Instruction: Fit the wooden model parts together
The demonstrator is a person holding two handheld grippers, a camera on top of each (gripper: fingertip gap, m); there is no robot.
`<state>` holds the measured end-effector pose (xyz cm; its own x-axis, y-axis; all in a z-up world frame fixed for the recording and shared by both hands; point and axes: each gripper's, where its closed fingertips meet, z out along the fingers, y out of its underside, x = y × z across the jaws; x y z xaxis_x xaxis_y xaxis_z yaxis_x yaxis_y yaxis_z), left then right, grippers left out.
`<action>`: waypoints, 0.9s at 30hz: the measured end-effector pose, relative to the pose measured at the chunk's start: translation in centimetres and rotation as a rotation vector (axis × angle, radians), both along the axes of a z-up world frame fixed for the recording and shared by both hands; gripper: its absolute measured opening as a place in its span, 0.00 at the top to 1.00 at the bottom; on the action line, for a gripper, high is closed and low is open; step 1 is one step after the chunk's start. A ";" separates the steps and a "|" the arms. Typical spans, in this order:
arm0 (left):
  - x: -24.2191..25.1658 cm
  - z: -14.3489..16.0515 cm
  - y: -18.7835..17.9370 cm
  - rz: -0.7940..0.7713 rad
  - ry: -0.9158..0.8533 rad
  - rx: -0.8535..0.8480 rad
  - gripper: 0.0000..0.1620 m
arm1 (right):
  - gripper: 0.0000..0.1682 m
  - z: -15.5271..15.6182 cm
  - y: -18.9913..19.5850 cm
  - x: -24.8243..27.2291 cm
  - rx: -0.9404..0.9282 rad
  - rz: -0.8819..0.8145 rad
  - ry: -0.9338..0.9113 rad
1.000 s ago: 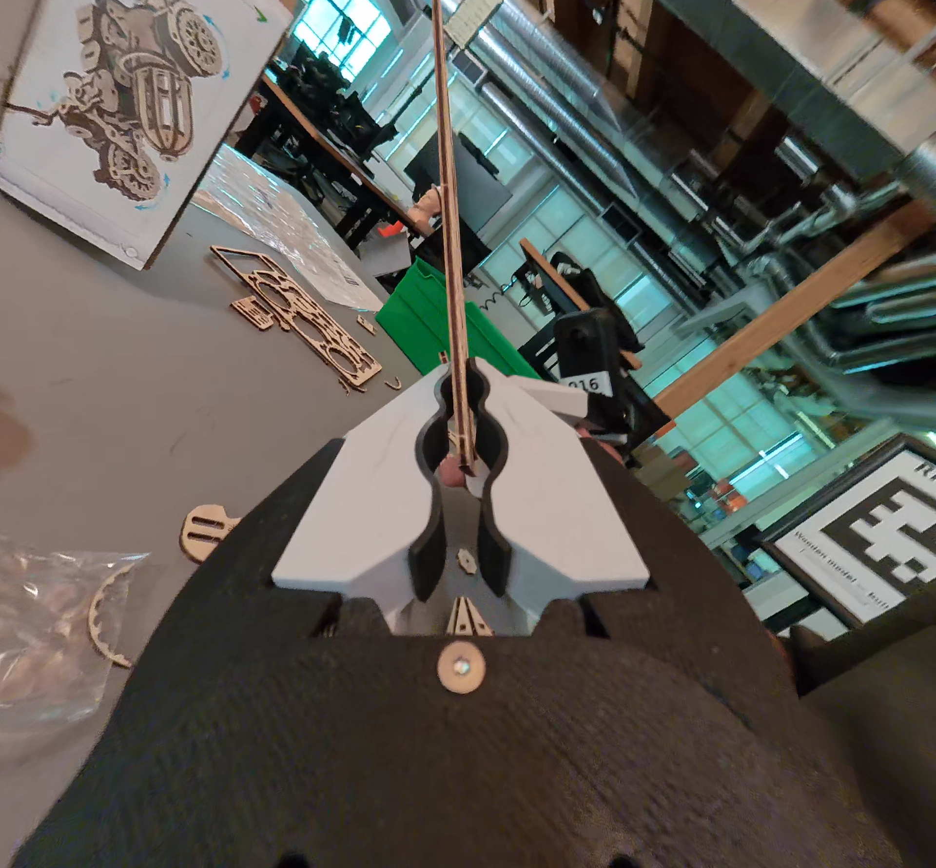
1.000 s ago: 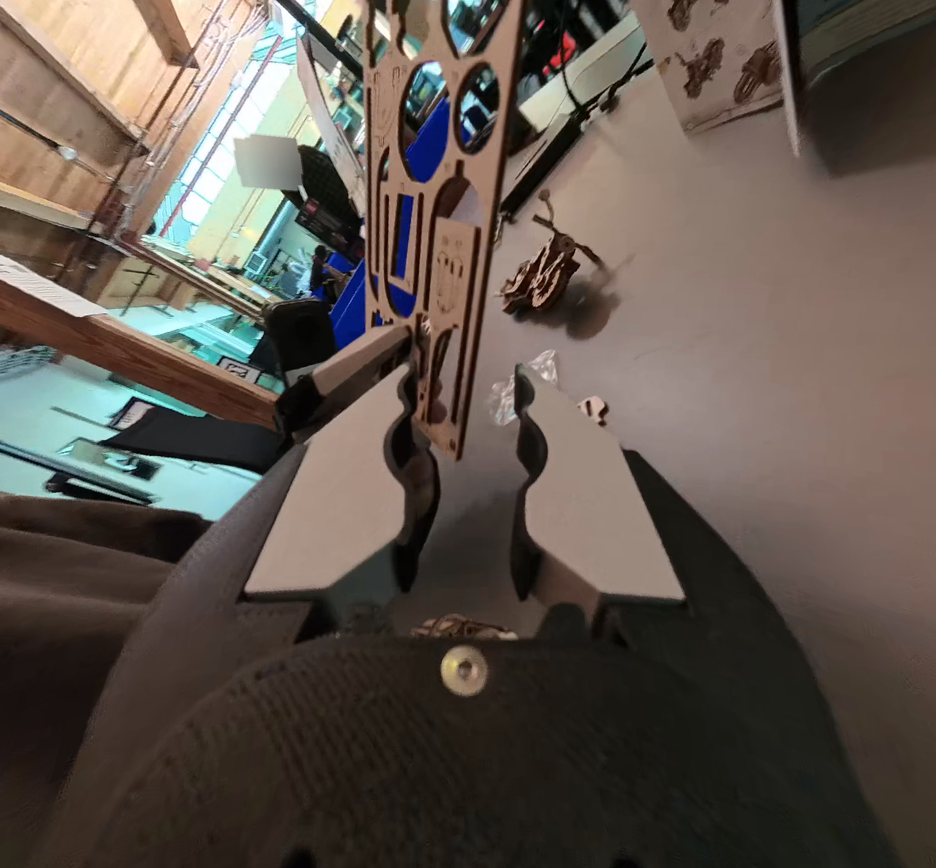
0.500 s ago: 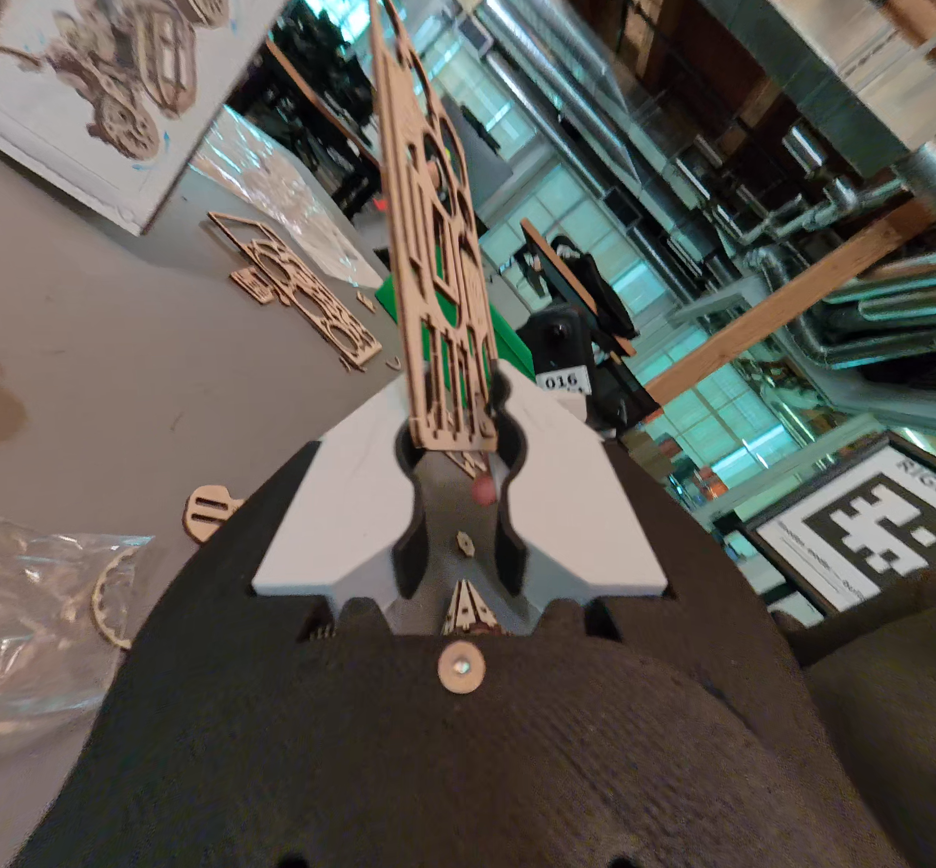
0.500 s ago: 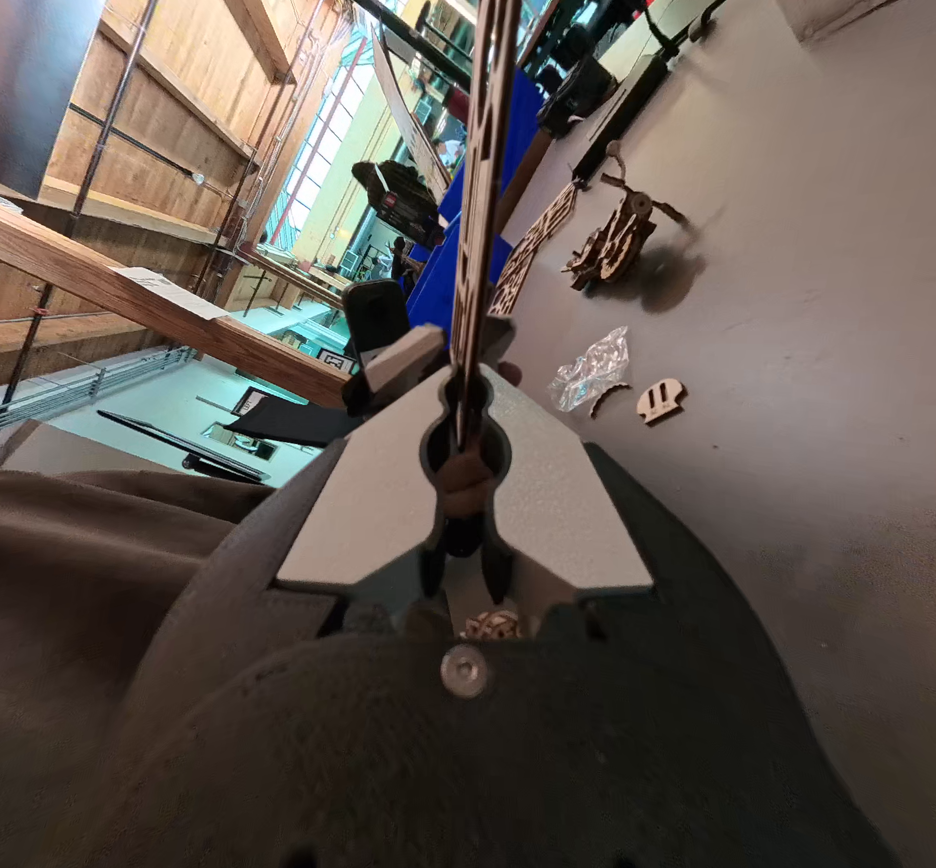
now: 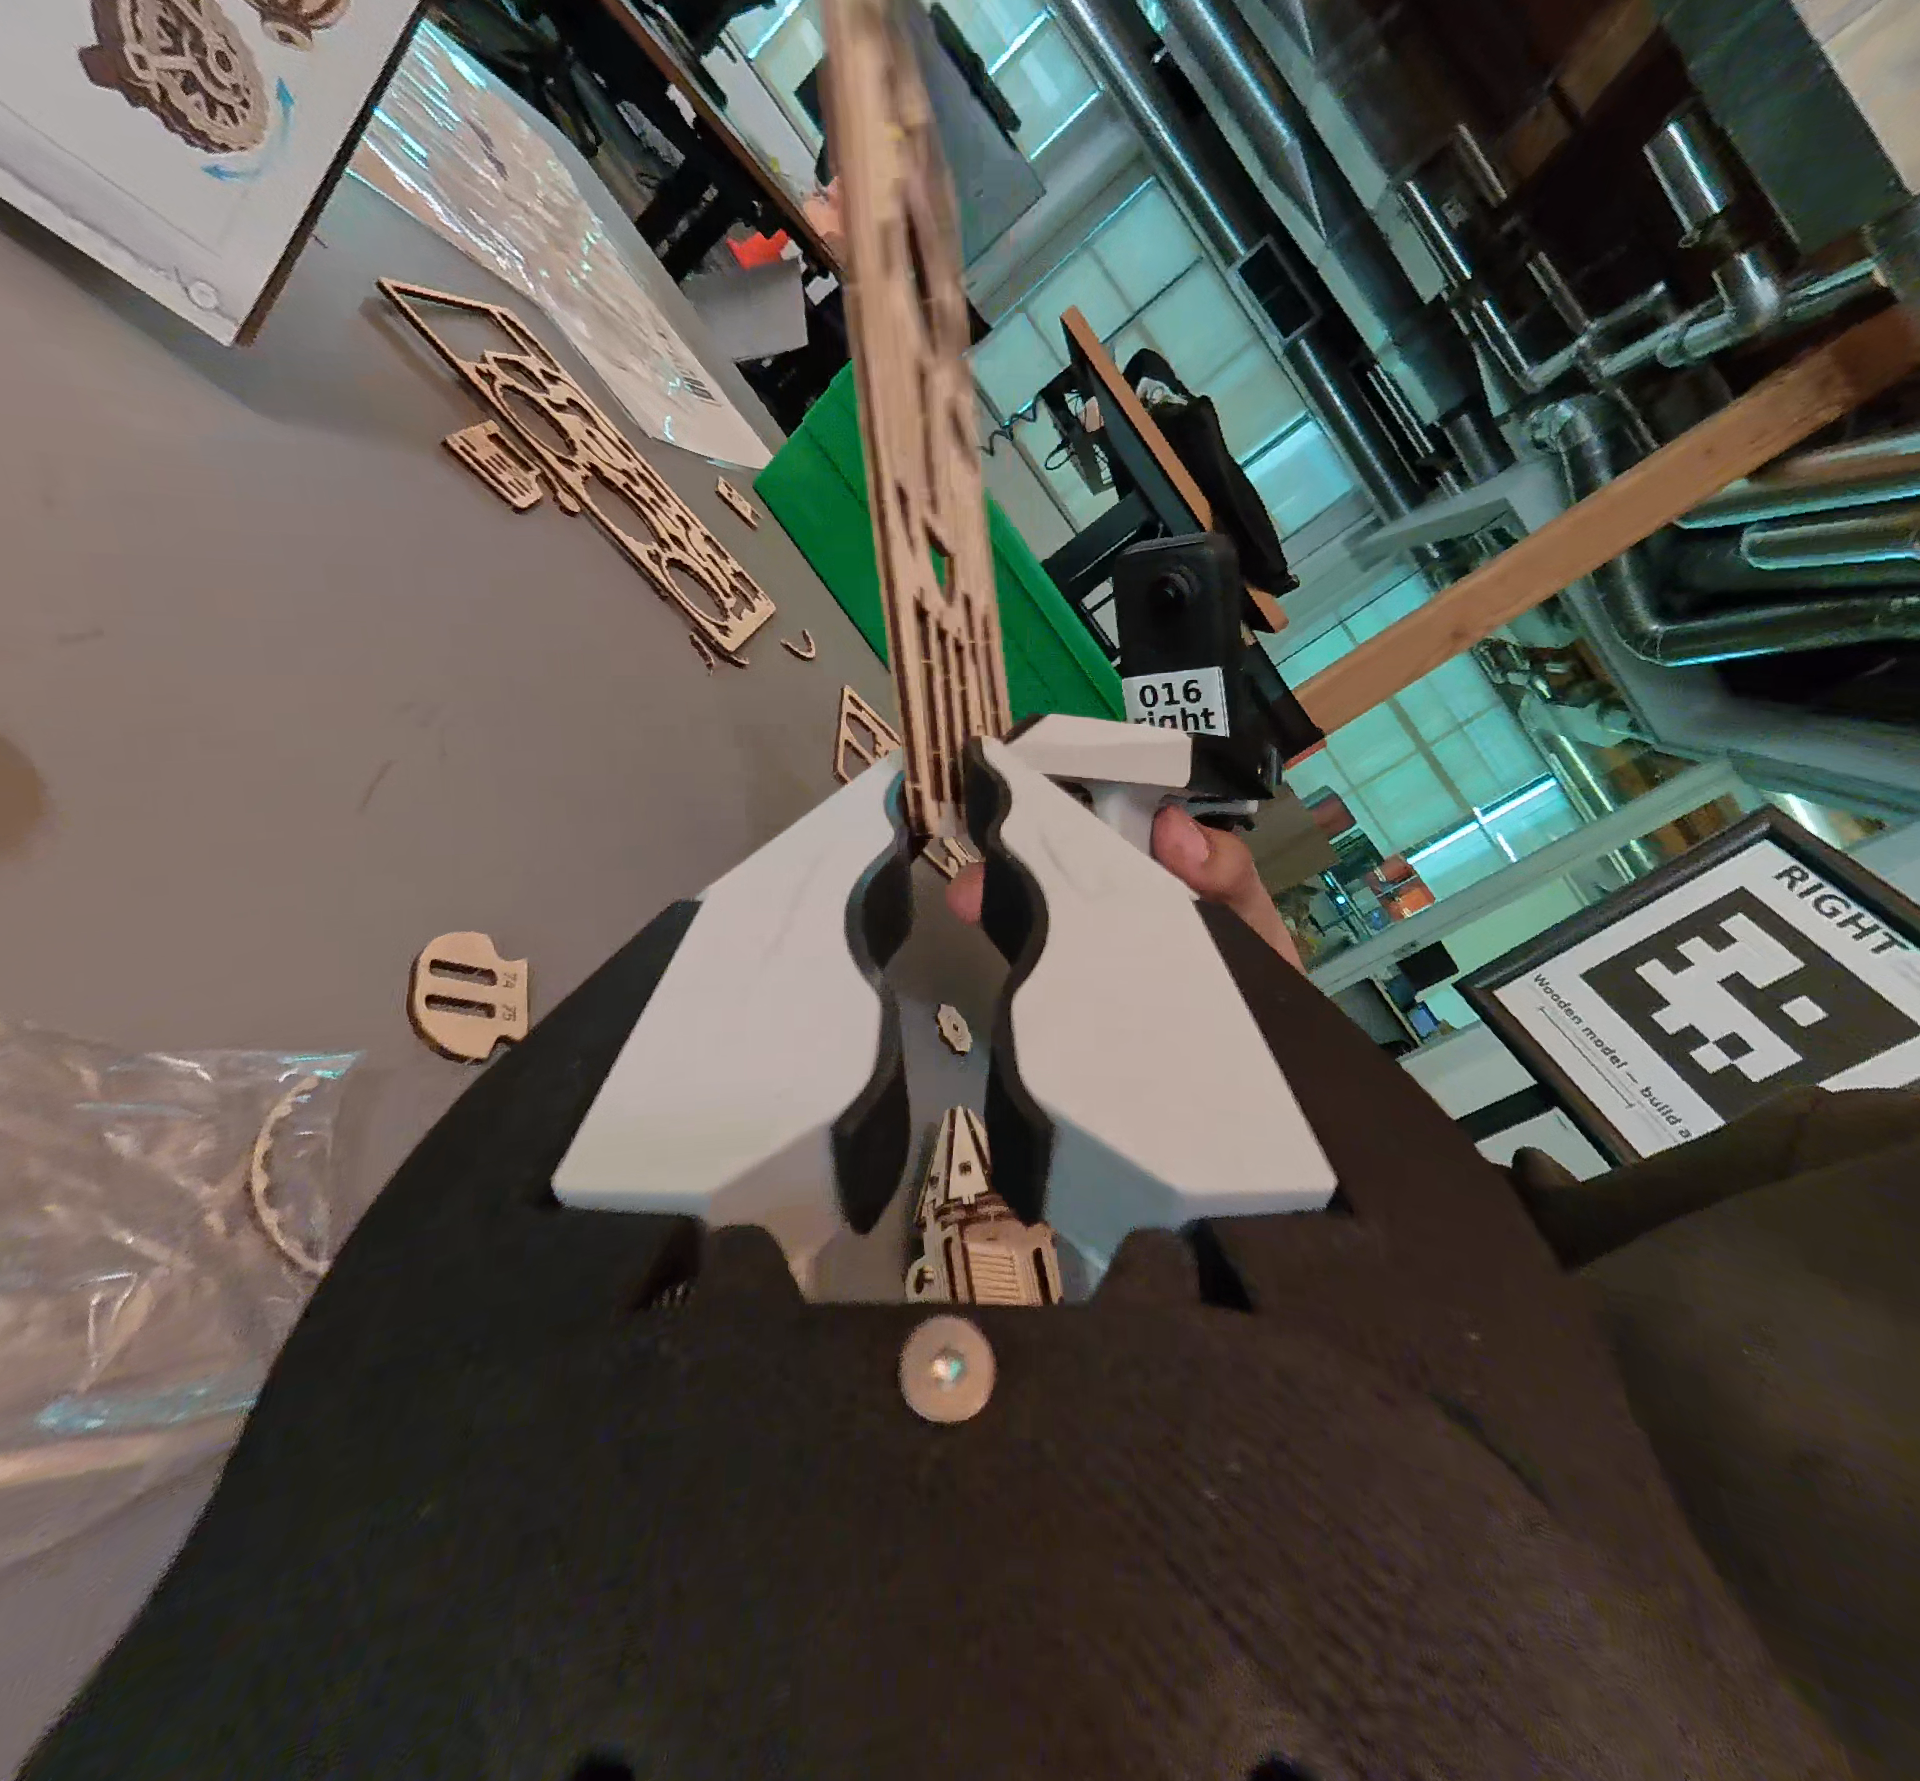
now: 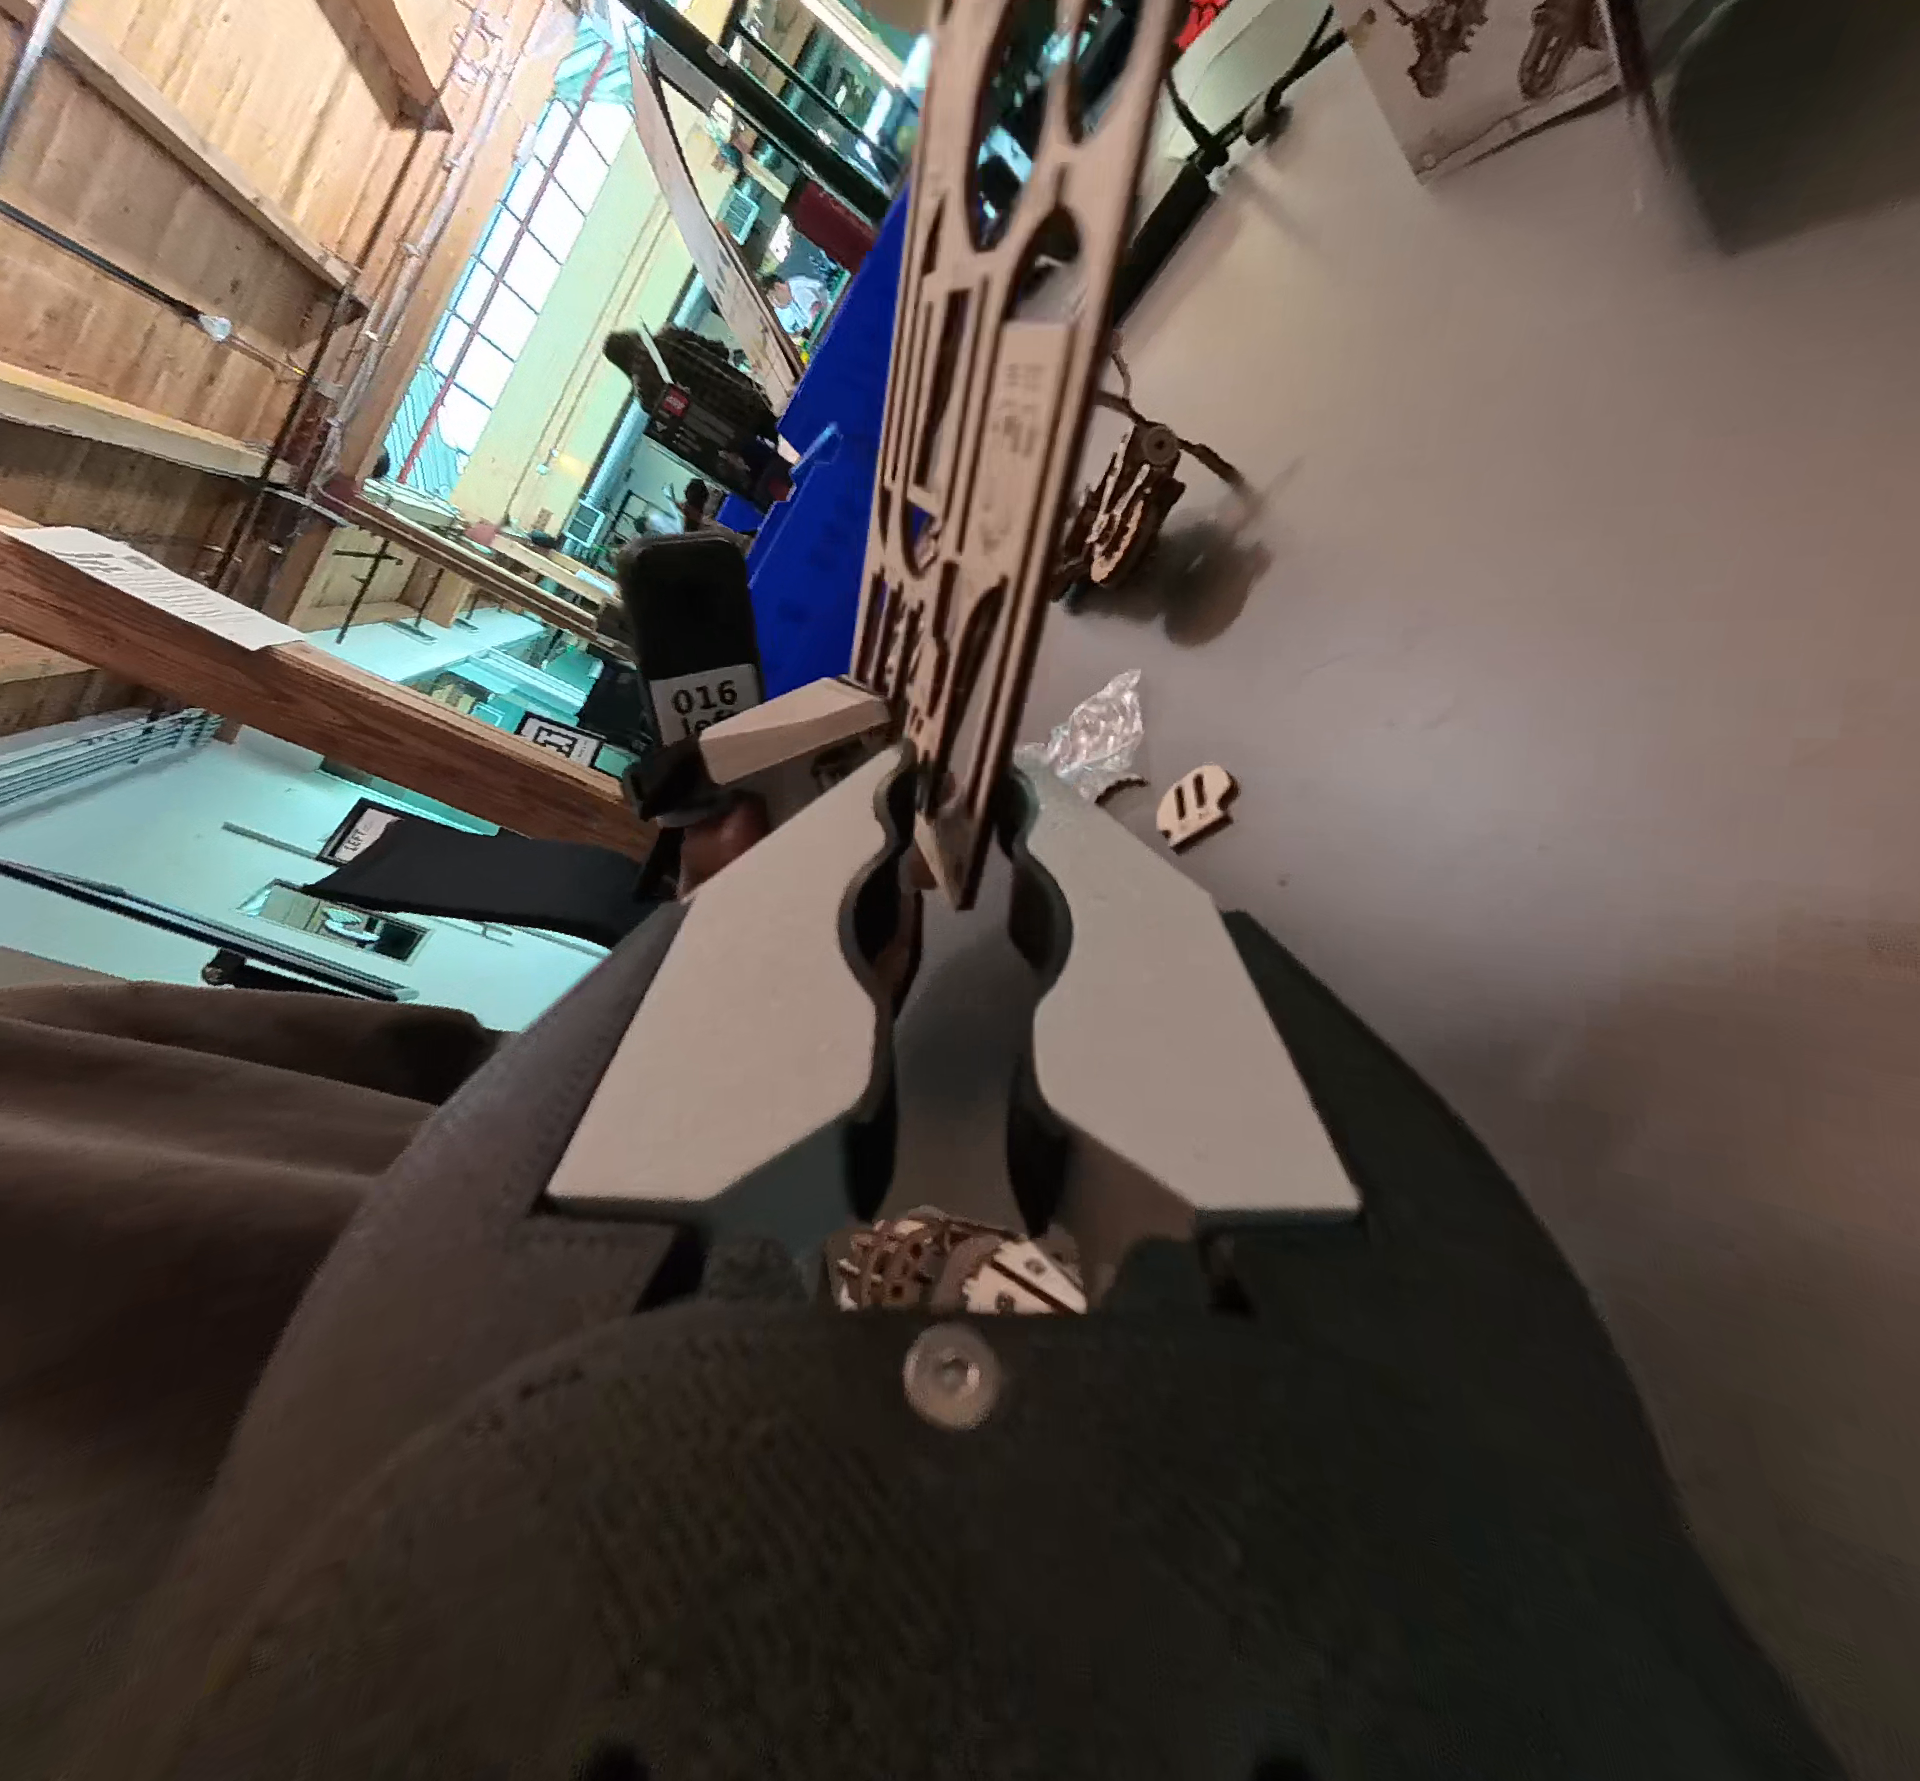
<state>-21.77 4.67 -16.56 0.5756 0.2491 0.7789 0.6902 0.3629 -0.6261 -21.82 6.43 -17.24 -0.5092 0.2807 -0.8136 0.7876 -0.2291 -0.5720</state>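
Note:
A thin laser-cut wooden parts sheet [image 5: 914,381] stands upright in the air between both grippers. My left gripper [image 5: 940,775] is shut on the sheet's lower corner, which sits slightly askew between the fingertips. In the right wrist view the same sheet [image 6: 997,443] stands at an angle between the fingers of my right gripper [image 6: 961,796], which is partly open with a gap on each side. The left gripper's finger [image 6: 795,729] touches the sheet's left edge there. The right gripper's finger [image 5: 1101,760] shows just behind the sheet in the left wrist view.
On the grey table [image 5: 260,692] lie a second punched sheet [image 5: 613,474], a small slotted piece [image 5: 464,993], a plastic bag [image 5: 135,1212] and the kit box [image 5: 156,69]. A partly built wooden model [image 6: 1127,505] stands farther off. A green bin [image 5: 831,505] sits past the table edge. Left and right tips are no more than a few centimetres apart.
The right gripper closed on the sheet half a second ago and has now loosened. The left gripper loosened then and has narrowed on the sheet again. The sheet has twisted.

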 end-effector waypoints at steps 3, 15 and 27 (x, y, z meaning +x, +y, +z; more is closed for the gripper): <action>0.1 0.1 0.2 -0.004 -0.002 0.012 0.99 | 0.90 -0.8 -0.1 0.1 0.042 0.015 -0.008; 0.1 -1.9 0.8 0.032 -0.080 -0.017 0.99 | 0.87 -2.8 0.6 -0.1 0.224 -0.016 -0.019; 0.1 -2.9 1.1 0.050 -0.114 -0.021 0.99 | 0.87 -3.8 0.9 -0.2 0.253 -0.044 -0.069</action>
